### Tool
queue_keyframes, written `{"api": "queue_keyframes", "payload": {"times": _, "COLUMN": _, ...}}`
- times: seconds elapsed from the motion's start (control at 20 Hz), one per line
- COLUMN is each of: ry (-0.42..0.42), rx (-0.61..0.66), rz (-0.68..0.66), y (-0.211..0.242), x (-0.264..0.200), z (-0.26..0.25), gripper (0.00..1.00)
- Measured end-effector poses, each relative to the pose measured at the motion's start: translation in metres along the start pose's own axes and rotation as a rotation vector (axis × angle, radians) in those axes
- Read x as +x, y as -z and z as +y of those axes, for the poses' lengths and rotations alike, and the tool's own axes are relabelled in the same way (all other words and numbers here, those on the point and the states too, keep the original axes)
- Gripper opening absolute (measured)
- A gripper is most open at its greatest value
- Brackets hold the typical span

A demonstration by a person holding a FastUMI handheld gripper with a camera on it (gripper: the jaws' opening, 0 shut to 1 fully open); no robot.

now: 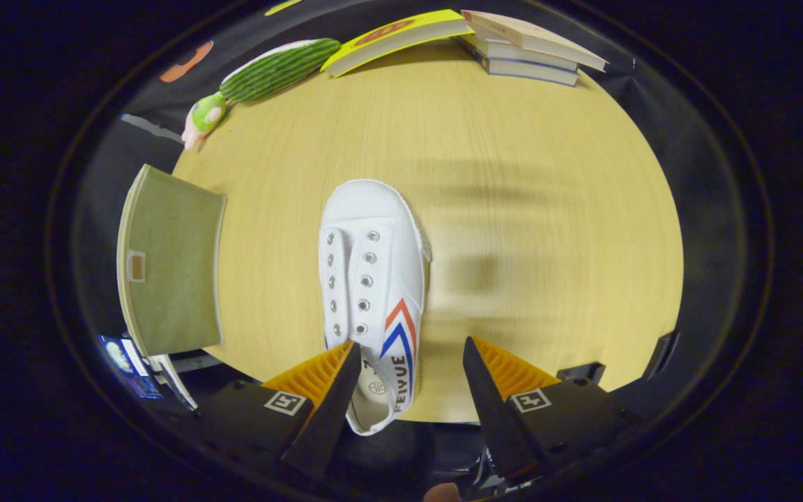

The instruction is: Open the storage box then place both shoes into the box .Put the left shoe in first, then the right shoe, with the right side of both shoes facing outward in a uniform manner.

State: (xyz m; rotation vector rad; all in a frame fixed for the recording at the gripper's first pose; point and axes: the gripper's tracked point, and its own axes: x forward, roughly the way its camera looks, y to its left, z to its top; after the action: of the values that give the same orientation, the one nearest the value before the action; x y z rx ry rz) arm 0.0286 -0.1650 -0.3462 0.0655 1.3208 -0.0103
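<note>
Above shoe [372, 279], jaws agape

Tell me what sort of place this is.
Probably a staged tabletop in a recording booth, not a lived-in room: a bare wooden table holds a white shoe, stacked books and a plush cactus toy. The gripper hovers with jaws open around the shoe's heel.

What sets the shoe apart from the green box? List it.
1. The shoe is white with red and blue chevrons; the box is plain olive green with a small tag.
2. The shoe lies mid-table, its heel between the open jaws of the gripper; the box sits off to the side at the table's edge.
3. The shoe is rounded, with eyelets and no laces; the box shows a flat face.

Both rest on the table.
</note>
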Motion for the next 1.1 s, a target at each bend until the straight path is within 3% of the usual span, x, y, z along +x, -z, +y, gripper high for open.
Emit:
{"api": "queue_keyframes", "payload": {"times": 0.15, "ry": 0.016, "rx": 0.001, "rz": 0.016, "y": 0.000, "x": 0.013, "z": -0.009, "gripper": 0.91}}
{"api": "queue_keyframes", "payload": {"times": 0.45, "ry": -0.087, "rx": 0.043, "rz": 0.050, "y": 0.002, "x": 0.026, "z": 0.001, "gripper": 0.87}}
{"api": "queue_keyframes", "payload": {"times": 0.5, "ry": -0.123, "rx": 0.059, "rz": 0.054, "y": 0.003, "x": 0.024, "z": 0.010, "gripper": 0.75}}
{"api": "queue_keyframes", "payload": {"times": 0.6, "ry": -0.125, "rx": 0.064, "rz": 0.065, "y": 0.003, "x": 0.025, "z": 0.011, "gripper": 0.40}}
{"api": "queue_keyframes", "payload": {"times": 0.75, "ry": -0.153, "rx": 0.088, "rz": 0.071, "y": 0.002, "x": 0.025, "z": 0.012, "gripper": 0.29}}
{"api": "queue_keyframes", "payload": {"times": 0.8, "ry": -0.179, "rx": 0.123, "rz": 0.075, "y": 0.003, "x": 0.023, "z": 0.015, "gripper": 0.16}}
{"api": "queue_keyframes", "payload": {"times": 0.85, "ry": -0.208, "rx": 0.159, "rz": 0.077, "y": 0.003, "x": 0.021, "z": 0.019, "gripper": 0.10}}
{"api": "queue_keyframes", "payload": {"times": 1.1, "ry": -0.245, "rx": 0.190, "rz": 0.043, "y": 0.009, "x": 0.001, "z": 0.028, "gripper": 0.06}}
